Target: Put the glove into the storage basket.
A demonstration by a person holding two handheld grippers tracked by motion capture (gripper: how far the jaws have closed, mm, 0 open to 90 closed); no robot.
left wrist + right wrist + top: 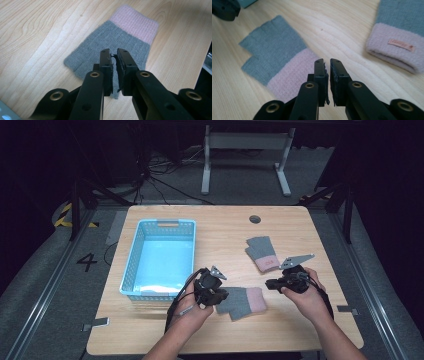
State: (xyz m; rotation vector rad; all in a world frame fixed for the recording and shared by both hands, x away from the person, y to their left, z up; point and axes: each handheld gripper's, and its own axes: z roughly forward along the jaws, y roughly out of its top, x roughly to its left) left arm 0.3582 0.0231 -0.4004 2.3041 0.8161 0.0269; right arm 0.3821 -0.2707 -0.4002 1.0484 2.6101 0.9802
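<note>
A grey fingerless glove with a pink cuff (246, 301) lies flat near the table's front, cuff toward the right. My left gripper (223, 295) hovers over its grey finger end; in the left gripper view the jaws (113, 51) stand a narrow gap apart above the glove (120, 35), with nothing between them. My right gripper (270, 283) hangs just right of the cuff; its jaws (326, 60) are also slightly parted and empty, over bare wood beside the glove (274, 50). A second matching glove (262, 252) lies farther back, its labelled cuff (397, 47) toward me.
A light blue plastic basket (131, 265), with nothing in it, stands on the left half of the wooden table (220, 227). A round cable hole (255, 219) sits near the far edge. Bare wood lies between the two gloves and along the front edge.
</note>
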